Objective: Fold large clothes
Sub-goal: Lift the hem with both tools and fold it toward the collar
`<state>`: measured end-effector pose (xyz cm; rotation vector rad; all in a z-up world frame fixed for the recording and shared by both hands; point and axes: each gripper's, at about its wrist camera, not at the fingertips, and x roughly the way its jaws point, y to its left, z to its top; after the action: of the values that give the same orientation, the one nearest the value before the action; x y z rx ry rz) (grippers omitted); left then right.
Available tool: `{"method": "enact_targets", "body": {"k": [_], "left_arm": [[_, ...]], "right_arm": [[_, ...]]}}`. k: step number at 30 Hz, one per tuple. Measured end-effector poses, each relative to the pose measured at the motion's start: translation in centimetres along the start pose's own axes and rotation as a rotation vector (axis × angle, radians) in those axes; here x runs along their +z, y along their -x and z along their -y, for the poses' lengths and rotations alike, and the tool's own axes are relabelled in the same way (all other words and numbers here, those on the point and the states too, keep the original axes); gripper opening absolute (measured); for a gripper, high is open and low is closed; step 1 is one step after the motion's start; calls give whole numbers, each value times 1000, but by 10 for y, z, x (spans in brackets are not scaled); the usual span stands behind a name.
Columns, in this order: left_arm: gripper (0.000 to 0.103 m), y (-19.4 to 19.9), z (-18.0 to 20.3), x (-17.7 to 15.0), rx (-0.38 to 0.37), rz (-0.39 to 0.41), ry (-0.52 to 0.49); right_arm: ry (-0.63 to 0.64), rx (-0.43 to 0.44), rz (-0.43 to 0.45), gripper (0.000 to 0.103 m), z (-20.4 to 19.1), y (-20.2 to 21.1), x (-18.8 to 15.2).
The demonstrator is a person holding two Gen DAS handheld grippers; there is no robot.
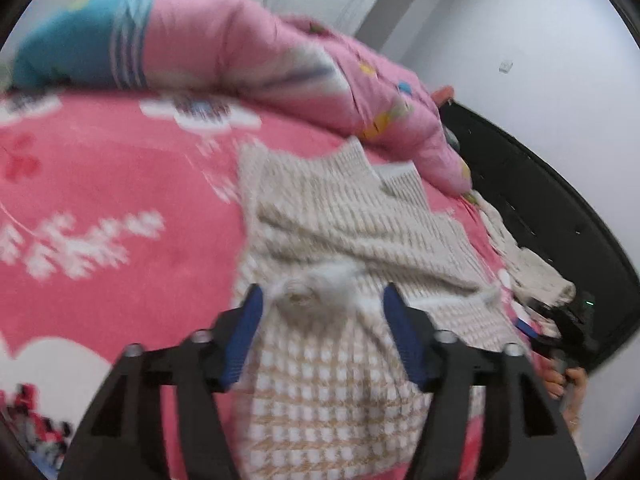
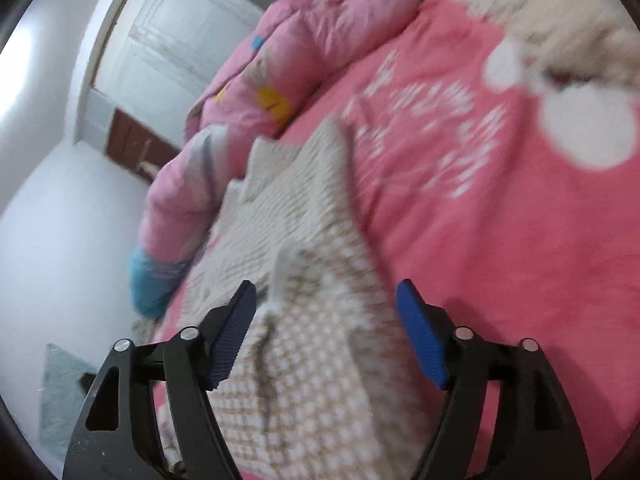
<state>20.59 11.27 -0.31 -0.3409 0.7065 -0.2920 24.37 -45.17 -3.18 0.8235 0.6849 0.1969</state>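
While both grippers are held over the bed, their blue-padded jaws are seen spread wide apart. Nothing is pinched by the left gripper (image 1: 322, 300). A beige and white checked knit garment (image 1: 332, 380) is seen between its jaws, with a fluffy button patch (image 1: 300, 298) near the tips. It cannot be told if the pads touch the cloth. Further out, more of the garment is spread and folded over itself on the pink flowered bedsheet (image 1: 100, 160). A rolled pink quilt (image 1: 248, 52) with a blue end is laid along the far side of the bed. On the right, the other gripper and a bit of hand (image 1: 560, 376) are seen near the bed's edge, beside a dark bed frame (image 1: 540, 208).

Nothing is gripped by the right gripper (image 2: 326, 300) either. The same garment (image 2: 304, 360) is seen between and below its open jaws, bunched in a ridge. Beyond it, the garment is stretched toward the pink quilt (image 2: 280, 60). The pink bedsheet (image 2: 500, 260) is seen on the right, and a white door (image 2: 168, 40) on the left.
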Motion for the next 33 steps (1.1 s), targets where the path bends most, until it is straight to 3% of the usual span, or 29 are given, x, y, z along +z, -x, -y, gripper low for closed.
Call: {"method": "enact_targets", "body": {"k": [5,7,11,13,17,19,24,29,33], "left_arm": [[63,26,10,-8,-19,8,-31],[63,36,19,-20,-43,1,-72],[66,39,36,-63,-133,-75,-131],[67,32,40,-84,-129,-120,-142],[67,3,26,-107,-117,-197,-15],[67,-5,10,-106,-143,-173,79],[67,-17,-11,-91,-210,-108,204],[65,-24,-22,-82,-221,-25,305],[33,-34,-19,-76,-95,-16,295]], "right_arm": [[8,-32,-12,71,1,35,-18],[20,-40,-24,75,-1,47,-30],[14,-25,-64,79,-2,64,-61],[4,-14,-102,79,-1,62,-73],[-10,-11,-171,79,3,44,-88],[-8,-7,-175,80,4,35,-87],[-35,15,-147,80,8,16,-73],[-61,-24,-94,64,14,0,-59],[-69,-69,-66,41,15,-7,-54]]}}
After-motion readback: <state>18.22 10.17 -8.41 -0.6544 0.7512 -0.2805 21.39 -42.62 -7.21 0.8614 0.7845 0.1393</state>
